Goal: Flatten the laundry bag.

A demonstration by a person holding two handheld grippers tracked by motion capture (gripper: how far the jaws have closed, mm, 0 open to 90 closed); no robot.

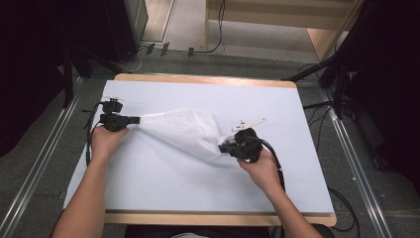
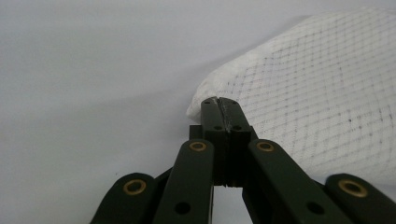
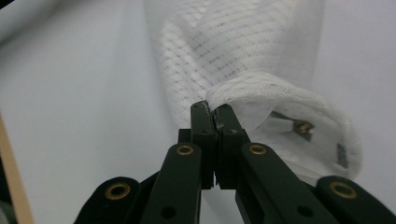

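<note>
A white mesh bag (image 1: 183,131) lies stretched across the white-covered table (image 1: 163,193). My left gripper (image 1: 138,119) is shut on the bag's left corner; in the left gripper view its jaws (image 2: 219,105) meet on the edge of the mesh bag (image 2: 317,93). My right gripper (image 1: 222,147) is shut on the bag's right end. In the right gripper view the jaws (image 3: 213,112) pinch a rolled hem of the mesh bag (image 3: 243,51), and a small metal zip pull (image 3: 303,127) lies just beside them. The bag sags a little between the two grips.
The table's wooden edge (image 1: 218,218) runs along the near side. Metal rails (image 1: 44,163) flank the table on the floor, and cables (image 1: 317,119) trail at the right. A wooden bench (image 1: 277,20) stands beyond the far edge.
</note>
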